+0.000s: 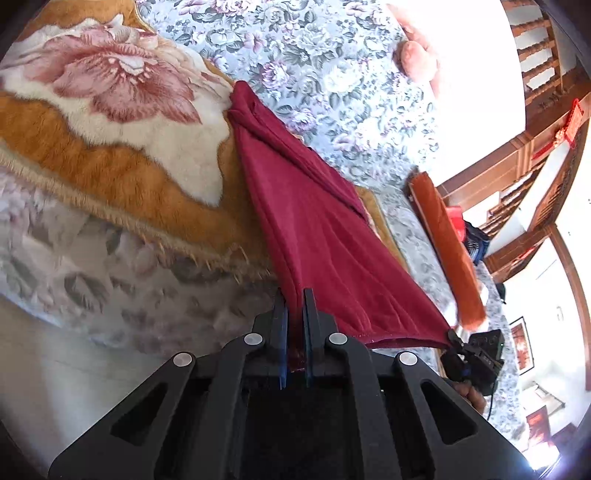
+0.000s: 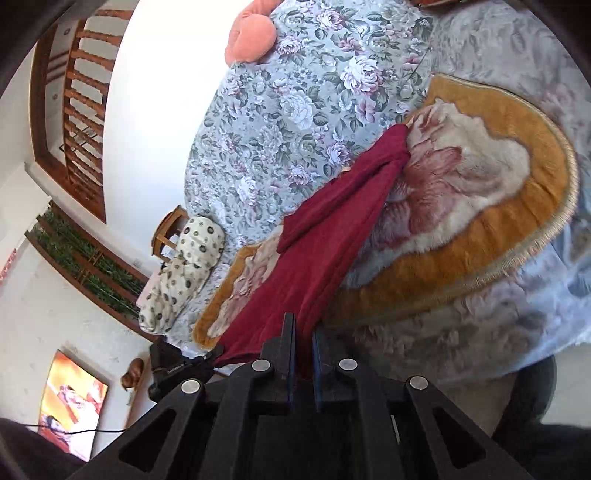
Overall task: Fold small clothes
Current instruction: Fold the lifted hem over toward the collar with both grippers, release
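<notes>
A dark red garment (image 1: 317, 236) is stretched in the air between both grippers, its far end still resting on the plush flower mat (image 1: 110, 110). My left gripper (image 1: 295, 295) is shut on one near corner of the garment. The other gripper (image 1: 452, 338) shows at the right of the left wrist view, pinching the opposite corner. In the right wrist view the same garment (image 2: 332, 236) runs up from my right gripper (image 2: 303, 325), which is shut on its hem. The left gripper (image 2: 218, 350) appears at the lower left, gripping the other corner.
A floral bedspread (image 2: 295, 110) covers the bed, with the orange-edged flower mat (image 2: 498, 206) on it. A pink cushion (image 2: 251, 33) lies at the far end. A spotted rolled quilt (image 2: 184, 269) and an orange bolster (image 1: 447, 243) lie along the bed's edge. Wooden railings (image 2: 81, 122) stand beyond.
</notes>
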A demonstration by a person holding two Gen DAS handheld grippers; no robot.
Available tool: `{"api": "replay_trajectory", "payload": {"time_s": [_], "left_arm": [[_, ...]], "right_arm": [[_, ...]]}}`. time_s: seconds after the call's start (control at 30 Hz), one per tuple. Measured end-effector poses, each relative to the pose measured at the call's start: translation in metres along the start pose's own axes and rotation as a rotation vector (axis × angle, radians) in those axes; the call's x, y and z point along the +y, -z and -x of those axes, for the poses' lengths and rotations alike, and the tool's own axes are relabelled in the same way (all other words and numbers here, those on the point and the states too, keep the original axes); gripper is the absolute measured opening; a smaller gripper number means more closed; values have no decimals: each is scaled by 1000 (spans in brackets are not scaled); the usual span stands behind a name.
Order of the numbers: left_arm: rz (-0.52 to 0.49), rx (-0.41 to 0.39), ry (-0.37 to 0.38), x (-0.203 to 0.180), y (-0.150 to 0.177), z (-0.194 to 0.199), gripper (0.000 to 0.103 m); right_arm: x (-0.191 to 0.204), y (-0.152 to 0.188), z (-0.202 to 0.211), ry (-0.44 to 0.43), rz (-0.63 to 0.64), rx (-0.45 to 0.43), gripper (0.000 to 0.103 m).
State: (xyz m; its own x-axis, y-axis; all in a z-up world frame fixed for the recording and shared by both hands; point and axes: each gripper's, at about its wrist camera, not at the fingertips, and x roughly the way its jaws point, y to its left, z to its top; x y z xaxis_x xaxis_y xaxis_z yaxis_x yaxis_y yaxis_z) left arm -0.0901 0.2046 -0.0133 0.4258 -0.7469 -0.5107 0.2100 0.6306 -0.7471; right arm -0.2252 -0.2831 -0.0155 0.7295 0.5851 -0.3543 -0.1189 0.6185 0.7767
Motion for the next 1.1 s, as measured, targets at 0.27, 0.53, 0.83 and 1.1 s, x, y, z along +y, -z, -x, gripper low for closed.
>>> {"api": "replay_trajectory", "payload": {"time_s": [0.27, 0.53, 0.83, 1.1], "left_arm": [[123, -92, 133, -20, -27, -12, 5], [131, -279, 101, -50, -145, -66, 5], [119, -265, -109, -15, -248, -172, 5], [98, -212, -223, 14, -276, -225, 5]], "right_arm": [[-11, -30, 12, -73, -118, -22, 6], [-19, -148, -63, -93, -238, -142, 6], [-74, -247, -182, 75, -253, -153, 6], [-102, -268, -225, 140, -297, -183, 6]]}}
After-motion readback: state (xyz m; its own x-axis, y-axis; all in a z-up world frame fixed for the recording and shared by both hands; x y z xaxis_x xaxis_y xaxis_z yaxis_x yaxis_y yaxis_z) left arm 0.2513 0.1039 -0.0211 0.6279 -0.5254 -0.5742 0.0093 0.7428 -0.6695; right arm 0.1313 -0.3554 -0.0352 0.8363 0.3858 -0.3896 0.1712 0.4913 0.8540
